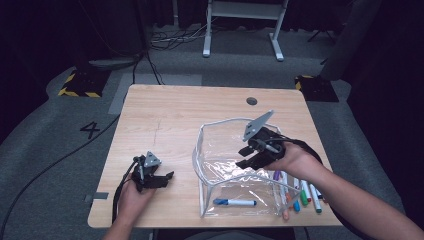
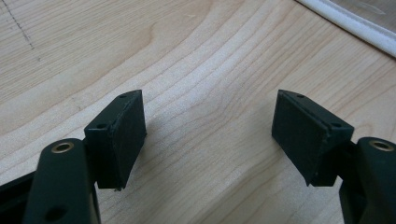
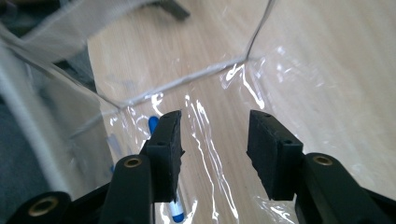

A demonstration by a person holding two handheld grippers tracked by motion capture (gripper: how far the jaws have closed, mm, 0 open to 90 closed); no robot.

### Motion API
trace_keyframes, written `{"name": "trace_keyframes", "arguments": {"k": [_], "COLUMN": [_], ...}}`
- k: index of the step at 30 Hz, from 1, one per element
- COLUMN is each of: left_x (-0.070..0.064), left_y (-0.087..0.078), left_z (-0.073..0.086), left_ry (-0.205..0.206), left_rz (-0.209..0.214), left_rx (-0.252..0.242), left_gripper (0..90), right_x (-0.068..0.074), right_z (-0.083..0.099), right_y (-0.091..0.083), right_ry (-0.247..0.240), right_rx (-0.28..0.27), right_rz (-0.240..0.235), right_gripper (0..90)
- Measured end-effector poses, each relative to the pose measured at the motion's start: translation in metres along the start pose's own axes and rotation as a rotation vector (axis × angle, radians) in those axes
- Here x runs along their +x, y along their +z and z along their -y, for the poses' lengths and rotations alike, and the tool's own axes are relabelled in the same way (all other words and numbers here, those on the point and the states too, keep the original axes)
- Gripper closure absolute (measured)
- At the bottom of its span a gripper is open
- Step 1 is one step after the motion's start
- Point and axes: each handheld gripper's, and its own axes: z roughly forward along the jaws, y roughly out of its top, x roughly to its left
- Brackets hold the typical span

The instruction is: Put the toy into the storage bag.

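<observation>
A clear plastic pouch (image 1: 235, 170) with a white rim stands open on the wooden table (image 1: 165, 115). A blue marker (image 1: 234, 202) lies inside it near the front; part of the same blue marker (image 3: 152, 124) shows past my right jaws. My right gripper (image 1: 246, 158) hangs over the pouch's opening, open, with nothing between its jaws (image 3: 214, 147). My left gripper (image 1: 166, 177) rests low on the table to the left of the pouch, open and empty (image 2: 208, 135). Its view catches the pouch's white rim (image 2: 355, 23) at the top right.
Several coloured markers (image 1: 300, 192) lie on the table just right of the pouch, under the right forearm. A dark round grommet (image 1: 252, 101) sits near the table's far edge. Cables and a desk frame (image 1: 240, 25) are on the floor beyond.
</observation>
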Motion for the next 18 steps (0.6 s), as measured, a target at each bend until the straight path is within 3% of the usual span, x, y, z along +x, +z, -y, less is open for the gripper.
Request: {"name": "trace_keyframes", "arguments": {"k": [2,3,5,9,16,18], "left_x": [0.0,0.0,0.0,0.004,0.014,0.014], "left_y": [0.0,0.0,0.0,-0.003,-0.007,-0.007], "left_z": [0.0,0.0,0.001,0.003,0.007,0.007], "left_ry": [0.0,-0.007,-0.013,-0.004,-0.035,-0.036], "left_rz": [-0.002,-0.01,-0.011,-0.006,-0.024,-0.027], "left_rx": [0.001,0.003,0.001,0.004,0.004,0.005], "left_gripper": [25.4,24.0,23.7,23.6,23.6,23.6], "right_x": [0.001,-0.001,-0.002,-0.012,-0.033,-0.038], "right_z": [0.006,0.014,0.019,0.045,0.106,0.124], "right_y": [-0.016,-0.033,-0.041,-0.072,-0.107,-0.114], "right_ry": [0.014,0.034,0.046,0.146,0.316,0.355], "right_rx": [-0.053,-0.101,-0.12,-0.18,-0.262,-0.274], "right_rz": [0.029,0.058,0.072,0.117,0.184,0.226], "right_gripper": [54.3,54.0,53.7,53.9,48.2,47.6]}}
